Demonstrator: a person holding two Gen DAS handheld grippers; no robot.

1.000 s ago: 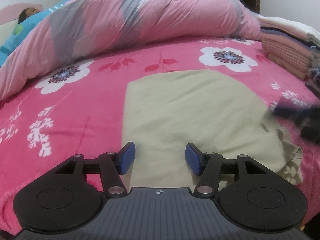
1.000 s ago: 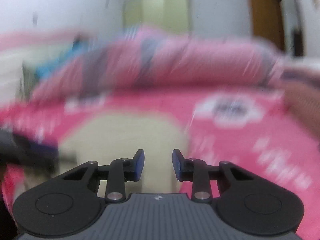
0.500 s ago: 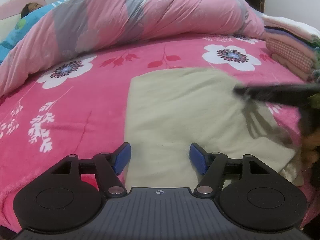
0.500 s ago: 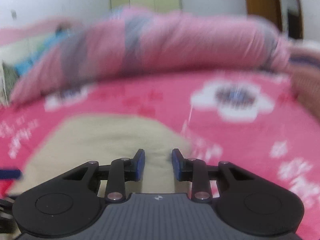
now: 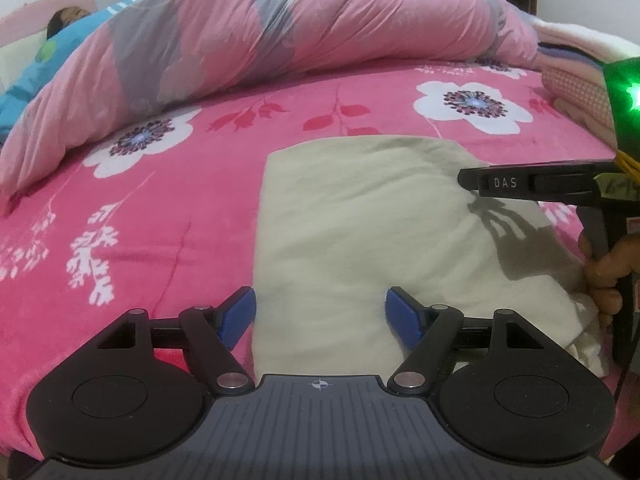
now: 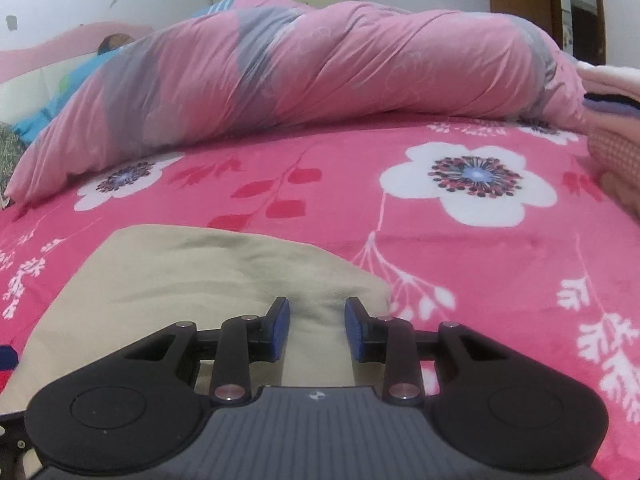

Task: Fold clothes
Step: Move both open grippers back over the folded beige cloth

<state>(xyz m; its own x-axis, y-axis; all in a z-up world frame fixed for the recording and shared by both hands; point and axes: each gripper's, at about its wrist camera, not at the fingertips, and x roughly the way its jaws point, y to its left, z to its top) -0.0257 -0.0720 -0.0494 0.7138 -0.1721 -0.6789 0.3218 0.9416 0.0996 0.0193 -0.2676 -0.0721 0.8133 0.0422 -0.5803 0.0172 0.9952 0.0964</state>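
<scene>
A beige folded garment (image 5: pixel 360 232) lies flat on the pink flowered bedspread (image 5: pixel 160 200); it also shows in the right wrist view (image 6: pixel 200 276). My left gripper (image 5: pixel 320 314) is open and empty, hovering over the garment's near left edge. My right gripper (image 6: pixel 314 328) is open with a narrower gap, empty, above the garment's right edge. In the left wrist view the right gripper's body (image 5: pixel 536 186) reaches in from the right, casting a shadow on the cloth. The garment's near right corner is rumpled.
A rolled pink and grey quilt (image 5: pixel 280 40) lies across the back of the bed. A stack of folded clothes (image 5: pixel 580 84) sits at the far right. A person in blue (image 5: pixel 60 28) lies at the far left by the headboard.
The right gripper has swung in from the right over the garment's right side and steadied. The left gripper has opened wider and shifted slightly forward.
</scene>
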